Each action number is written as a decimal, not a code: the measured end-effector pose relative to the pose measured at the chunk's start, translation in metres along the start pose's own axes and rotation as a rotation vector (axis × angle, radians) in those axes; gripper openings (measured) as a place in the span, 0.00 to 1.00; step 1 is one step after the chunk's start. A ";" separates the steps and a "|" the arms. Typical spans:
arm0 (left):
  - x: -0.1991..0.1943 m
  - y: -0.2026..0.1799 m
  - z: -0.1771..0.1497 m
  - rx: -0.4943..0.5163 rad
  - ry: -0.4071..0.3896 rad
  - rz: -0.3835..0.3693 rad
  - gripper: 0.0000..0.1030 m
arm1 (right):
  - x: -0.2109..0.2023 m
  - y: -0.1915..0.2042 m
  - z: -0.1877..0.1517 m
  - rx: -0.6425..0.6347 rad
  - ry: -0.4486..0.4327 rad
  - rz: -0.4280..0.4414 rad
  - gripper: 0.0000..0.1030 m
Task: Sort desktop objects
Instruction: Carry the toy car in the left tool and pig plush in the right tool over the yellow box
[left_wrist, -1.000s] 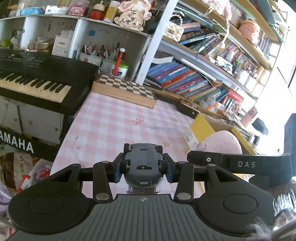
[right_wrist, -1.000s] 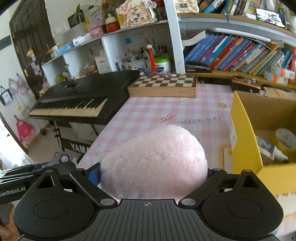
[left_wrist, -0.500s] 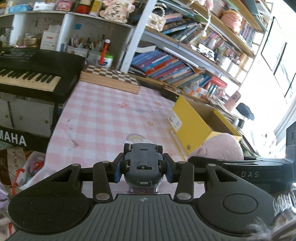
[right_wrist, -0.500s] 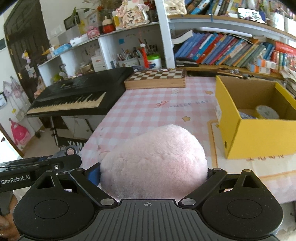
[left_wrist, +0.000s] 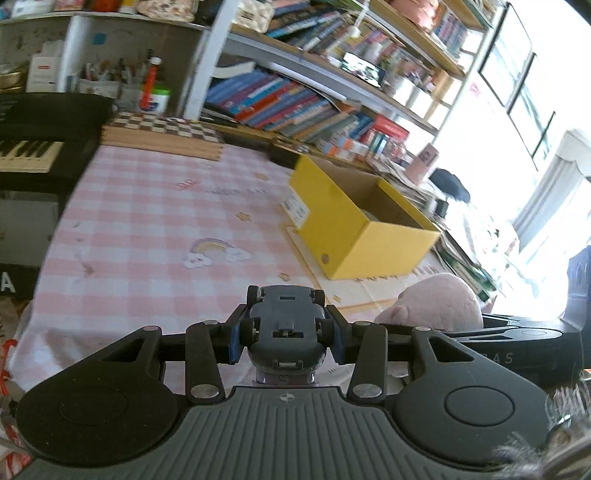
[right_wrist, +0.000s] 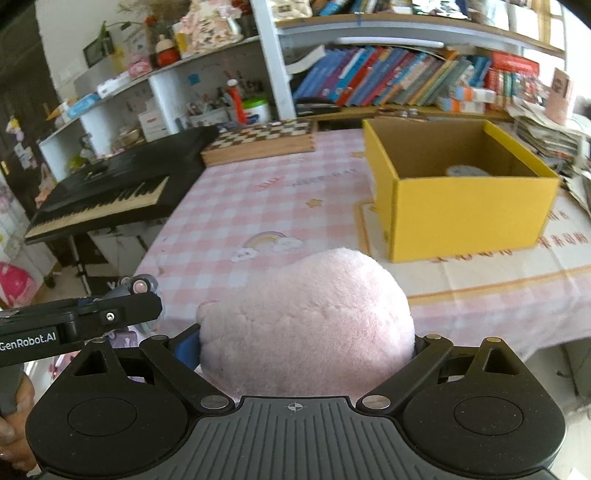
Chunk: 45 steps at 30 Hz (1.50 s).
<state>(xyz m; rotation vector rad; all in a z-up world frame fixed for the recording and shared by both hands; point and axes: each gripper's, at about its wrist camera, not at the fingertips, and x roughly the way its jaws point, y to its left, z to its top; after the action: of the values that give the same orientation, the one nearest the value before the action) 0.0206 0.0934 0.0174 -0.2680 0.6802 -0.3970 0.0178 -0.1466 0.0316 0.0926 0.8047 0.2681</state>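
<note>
My left gripper (left_wrist: 286, 332) is shut on a small grey toy car (left_wrist: 284, 321), held upside down above the near edge of the pink checked tablecloth (left_wrist: 155, 221). My right gripper (right_wrist: 306, 339) is shut on a pink plush toy (right_wrist: 310, 321), which also shows in the left wrist view (left_wrist: 439, 302). An open yellow cardboard box (right_wrist: 461, 210) stands on the table ahead of the plush; it also shows in the left wrist view (left_wrist: 354, 229), ahead and right of the car. A grey object (right_wrist: 465, 170) lies inside the box. The left gripper shows at the lower left of the right wrist view (right_wrist: 122, 314).
A wooden chessboard (right_wrist: 262, 142) lies at the table's far edge. A black keyboard piano (right_wrist: 118, 184) stands left of the table. Bookshelves (right_wrist: 406, 81) fill the wall behind. Stacked papers (right_wrist: 546, 136) sit right of the box.
Both grippers have drawn back toward the table's near edge with their loads held. The yellow box now sits farther ahead and fully in both views.
</note>
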 end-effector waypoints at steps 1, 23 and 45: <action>0.003 -0.004 0.000 0.009 0.007 -0.009 0.39 | -0.001 -0.003 -0.001 0.009 -0.001 -0.007 0.94; 0.068 -0.101 0.010 0.153 0.101 -0.151 0.39 | -0.035 -0.097 -0.007 0.147 -0.045 -0.119 0.94; 0.144 -0.179 0.032 0.184 0.130 -0.129 0.39 | -0.023 -0.200 0.023 0.165 -0.035 -0.094 0.94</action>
<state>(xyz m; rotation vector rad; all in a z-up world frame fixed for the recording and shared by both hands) 0.0956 -0.1259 0.0267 -0.1120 0.7505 -0.6004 0.0597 -0.3443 0.0268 0.2131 0.7929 0.1103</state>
